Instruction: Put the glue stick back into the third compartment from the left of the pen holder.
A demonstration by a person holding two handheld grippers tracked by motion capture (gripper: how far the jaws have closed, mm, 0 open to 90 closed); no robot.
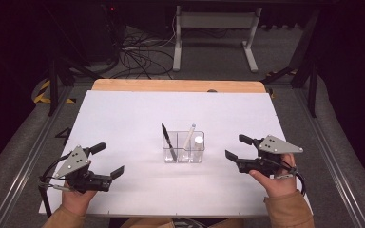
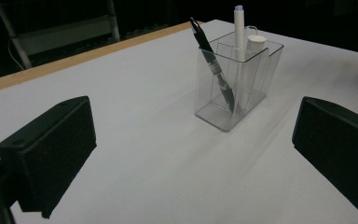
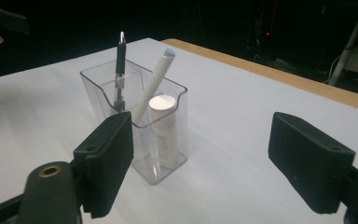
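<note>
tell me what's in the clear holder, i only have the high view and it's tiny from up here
Observer: The clear holder has a black pen, a white pen, and a short white capped tube.
Operator: is the holder one open box
Observer: No, the left gripper view shows a clear divider inside; the black pen stands on one side, the white pen and tube on the other.
Operator: is my right gripper on anything
Observer: No. The right gripper has its jaws open with bare table between them, and the holder sits just beyond its left jaw.
</note>
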